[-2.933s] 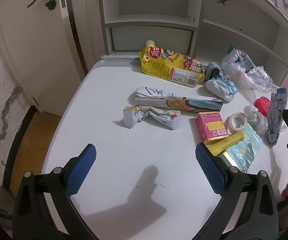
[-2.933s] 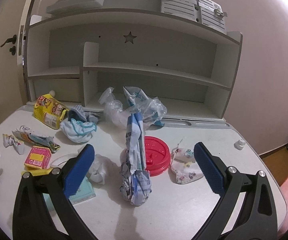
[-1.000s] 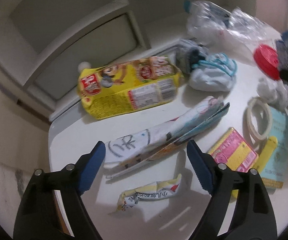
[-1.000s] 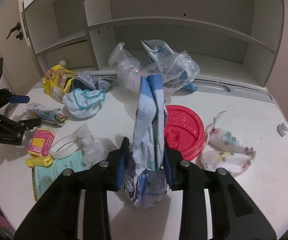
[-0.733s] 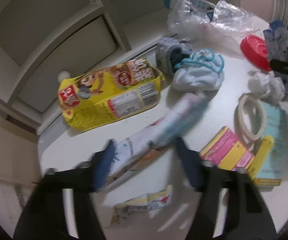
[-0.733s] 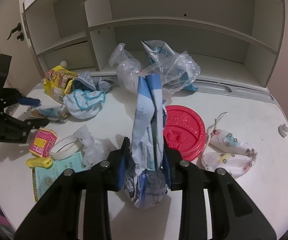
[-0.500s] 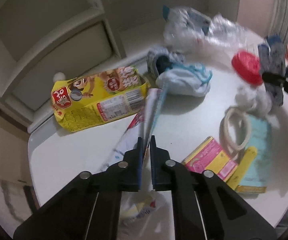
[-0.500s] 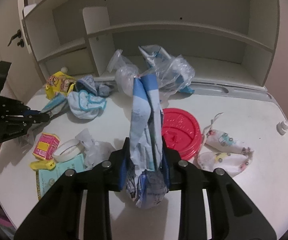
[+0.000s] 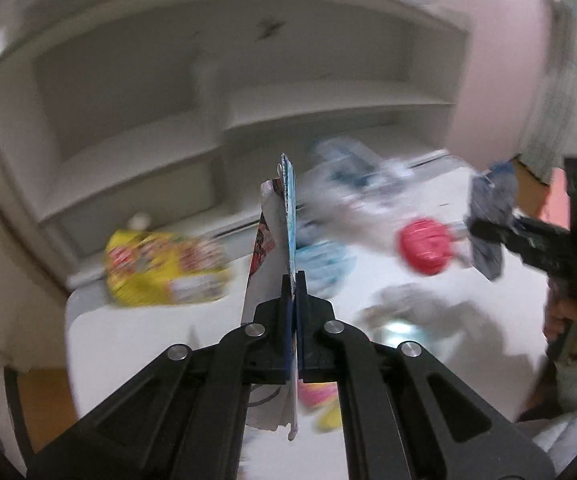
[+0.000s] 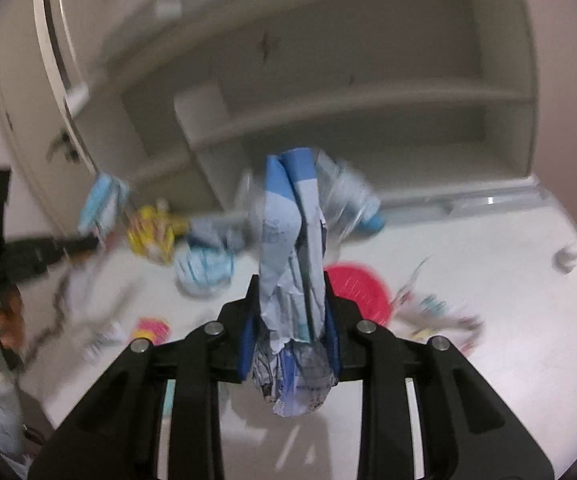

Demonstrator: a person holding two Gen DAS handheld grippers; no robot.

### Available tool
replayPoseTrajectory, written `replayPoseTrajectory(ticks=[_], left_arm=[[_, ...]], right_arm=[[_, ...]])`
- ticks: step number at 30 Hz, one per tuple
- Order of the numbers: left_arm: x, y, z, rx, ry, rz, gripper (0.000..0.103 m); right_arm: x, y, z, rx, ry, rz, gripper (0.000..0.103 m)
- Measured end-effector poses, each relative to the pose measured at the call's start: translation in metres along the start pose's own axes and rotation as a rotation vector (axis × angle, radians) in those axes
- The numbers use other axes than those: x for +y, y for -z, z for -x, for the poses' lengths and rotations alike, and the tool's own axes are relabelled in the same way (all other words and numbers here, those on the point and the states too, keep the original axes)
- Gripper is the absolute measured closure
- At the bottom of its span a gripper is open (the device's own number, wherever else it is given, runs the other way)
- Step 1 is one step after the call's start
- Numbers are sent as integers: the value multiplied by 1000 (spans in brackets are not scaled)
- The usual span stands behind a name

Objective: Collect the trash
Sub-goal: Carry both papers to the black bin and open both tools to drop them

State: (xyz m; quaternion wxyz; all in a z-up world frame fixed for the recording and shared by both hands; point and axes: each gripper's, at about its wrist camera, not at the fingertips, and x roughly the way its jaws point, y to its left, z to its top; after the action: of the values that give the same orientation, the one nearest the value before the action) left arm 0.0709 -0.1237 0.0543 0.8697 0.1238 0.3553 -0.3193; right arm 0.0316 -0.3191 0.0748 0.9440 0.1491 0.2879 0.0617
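My left gripper [image 9: 293, 280] is shut on a long flat printed wrapper [image 9: 278, 224], held edge-on above the white table [image 9: 128, 336]. My right gripper [image 10: 290, 284] is shut on a crumpled blue and white wrapper [image 10: 288, 240], also lifted off the table. The right gripper with its wrapper also shows at the right of the left wrist view [image 9: 488, 220]. The left gripper with its wrapper shows at the left of the right wrist view [image 10: 100, 208]. Both views are blurred by motion.
On the table lie a yellow snack bag [image 9: 160, 268], a red lid [image 10: 354, 288], a light blue cloth bundle [image 10: 204, 270], clear plastic bags [image 9: 352, 184], a pink box [image 10: 152, 326] and patterned cloth pieces [image 10: 436, 316]. A white shelf unit [image 10: 328, 112] stands behind.
The left gripper has closed on the long flat wrapper and lifted it off the table. Both grippers have risen and swung with their wrappers.
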Motion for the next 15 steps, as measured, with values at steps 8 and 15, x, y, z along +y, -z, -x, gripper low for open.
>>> replayPoseTrajectory(ticks=[8,15], left_arm=[[-184,-49,6,-93,363,-200,103],[-422,-13,-36,88,749,-440,103]], right_arm=[[-90,-17,183,-186,99,-93,75],[-238,88,325,-109,398,-397,75]])
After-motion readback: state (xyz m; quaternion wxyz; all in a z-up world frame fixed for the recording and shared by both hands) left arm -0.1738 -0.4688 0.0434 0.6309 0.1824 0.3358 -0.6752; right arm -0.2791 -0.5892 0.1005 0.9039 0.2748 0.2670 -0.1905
